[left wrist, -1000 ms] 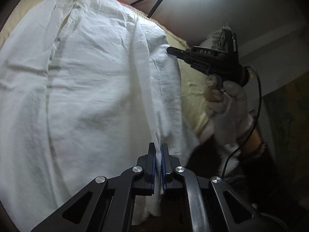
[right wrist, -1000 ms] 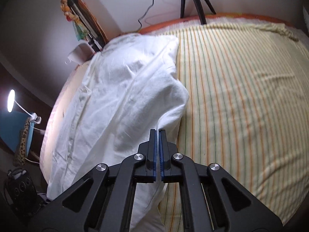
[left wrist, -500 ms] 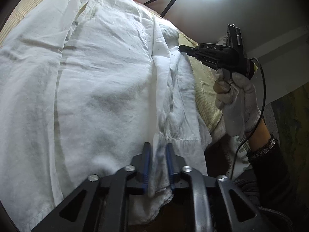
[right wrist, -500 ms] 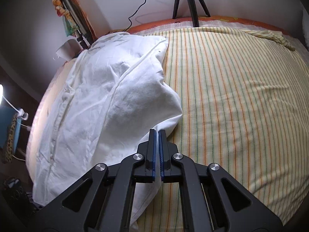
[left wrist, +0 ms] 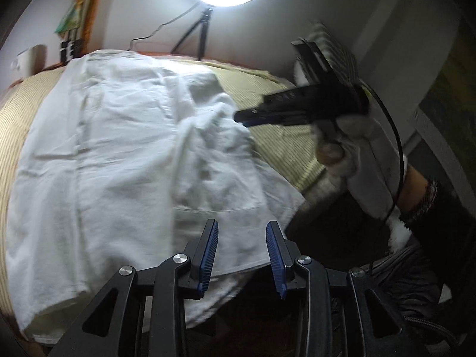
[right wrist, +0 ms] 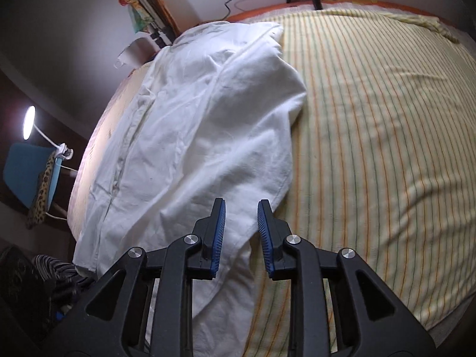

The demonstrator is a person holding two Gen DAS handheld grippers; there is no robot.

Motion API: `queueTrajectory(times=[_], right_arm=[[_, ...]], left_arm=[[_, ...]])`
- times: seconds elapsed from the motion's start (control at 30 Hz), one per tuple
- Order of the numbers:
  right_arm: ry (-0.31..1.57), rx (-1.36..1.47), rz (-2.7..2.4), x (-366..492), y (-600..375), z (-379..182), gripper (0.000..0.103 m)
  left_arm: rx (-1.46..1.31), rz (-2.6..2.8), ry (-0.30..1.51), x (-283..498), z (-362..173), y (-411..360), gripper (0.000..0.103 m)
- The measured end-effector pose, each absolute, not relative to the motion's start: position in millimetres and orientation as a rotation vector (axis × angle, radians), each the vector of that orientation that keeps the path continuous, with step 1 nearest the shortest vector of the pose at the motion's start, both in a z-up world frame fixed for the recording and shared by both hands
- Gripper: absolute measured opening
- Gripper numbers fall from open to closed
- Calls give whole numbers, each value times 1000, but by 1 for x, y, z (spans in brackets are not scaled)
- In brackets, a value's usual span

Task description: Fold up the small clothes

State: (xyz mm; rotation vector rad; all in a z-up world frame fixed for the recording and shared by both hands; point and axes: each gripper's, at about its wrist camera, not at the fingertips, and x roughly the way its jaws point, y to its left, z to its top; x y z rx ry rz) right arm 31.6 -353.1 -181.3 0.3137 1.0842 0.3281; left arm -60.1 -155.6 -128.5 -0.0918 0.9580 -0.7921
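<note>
White shirt (right wrist: 202, 136) lies spread on striped bed (right wrist: 372, 148); left tool (left wrist: 242, 253) and right tool (right wrist: 241, 232) both opening, cloth beneath the pads, ungripped.

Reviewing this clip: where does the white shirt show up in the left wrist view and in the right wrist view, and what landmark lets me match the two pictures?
Left wrist view: the white shirt fills the left and centre, spread over the bed.
Right wrist view: the white shirt runs from top centre down to the lower left, left of the bare bedspread.
Shared landmark: the striped yellow bedspread under the shirt, on its right in both views.
</note>
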Motion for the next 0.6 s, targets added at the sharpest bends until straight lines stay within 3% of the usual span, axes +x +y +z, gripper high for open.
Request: queueTrajectory(times=[0.17,0.27,0.37,0.6], right_arm=[[1024,398,327,27,-380,-170,24],[983,444,321,22,-400,-164,39],[956,492,314,20,-418,-161,41],[909,552,320,30,-437,-152,41]], left_arm=[[-46,-768,927,-60,-132,-199,43],[-18,-755,905,-59,-138,-225,52],[20,-742,902,-61,-142,-248,66],[69,-663,930,-50,-161,-284,69]])
